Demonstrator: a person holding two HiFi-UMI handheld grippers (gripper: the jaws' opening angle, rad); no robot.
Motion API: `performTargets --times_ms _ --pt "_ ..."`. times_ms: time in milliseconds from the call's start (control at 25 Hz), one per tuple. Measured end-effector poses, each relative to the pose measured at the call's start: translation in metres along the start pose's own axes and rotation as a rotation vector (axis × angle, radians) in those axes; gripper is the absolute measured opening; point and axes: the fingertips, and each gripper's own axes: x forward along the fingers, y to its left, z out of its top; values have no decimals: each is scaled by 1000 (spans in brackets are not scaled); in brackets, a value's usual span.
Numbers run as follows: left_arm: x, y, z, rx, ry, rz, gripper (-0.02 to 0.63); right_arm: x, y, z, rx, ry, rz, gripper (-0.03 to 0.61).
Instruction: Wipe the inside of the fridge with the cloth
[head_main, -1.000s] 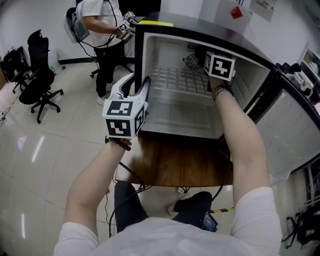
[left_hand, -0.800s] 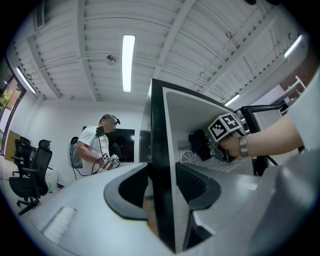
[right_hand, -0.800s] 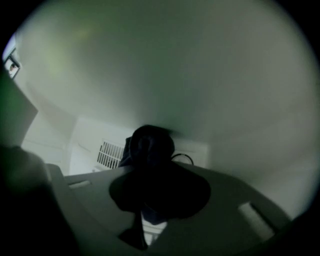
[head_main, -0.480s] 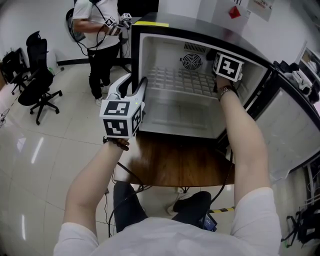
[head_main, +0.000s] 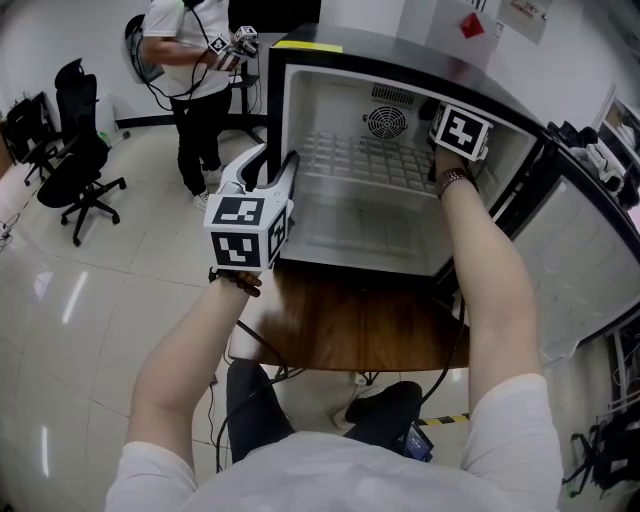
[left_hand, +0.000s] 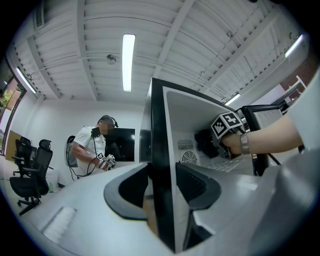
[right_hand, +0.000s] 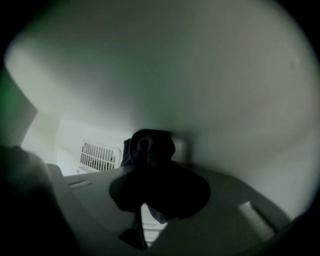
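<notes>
Right gripper (right_hand: 151, 172), clamped on dark crumpled cloth (right_hand: 149, 147), has slid toward two o'clock, so wiping is under way. Left gripper (left_hand: 162, 187) clamps white fridge's black-edged side wall (left_hand: 159, 130).

Reads as an office-style lab or test room. Glossy pale tiled floor (head_main: 80, 300), with black swivel chairs (head_main: 80, 165) parked by the left wall. White panelled ceiling (left_hand: 200, 45) with a fluorescent strip light (left_hand: 128, 60). A small fridge (head_main: 330, 110) sits on a wooden desk (head_main: 350, 330), and cables (head_main: 245, 345) trail beneath. A second person (head_main: 195, 70) stands nearby, wired up, handling marker-cube devices (head_main: 240, 42). There is a dark screen (left_hand: 122, 145) on the far wall.
</notes>
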Motion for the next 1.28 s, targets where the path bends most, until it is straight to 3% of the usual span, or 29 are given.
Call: performTargets --times_ms 120,280,600,960,1280 --pt "0 0 0 -1 3 3 149 -3 13 -3 22 -1 73 63" --pt "2 1 -1 -2 4 10 149 -20 23 9 -25 -68 106 63" --pt "4 1 -1 -1 10 15 149 -57 75 11 -47 -97 280 63" --pt "4 0 -1 -1 11 14 149 -98 148 4 -73 -82 475 64" --pt "3 1 0 -2 11 17 149 -123 197 -6 -71 -60 579 64"
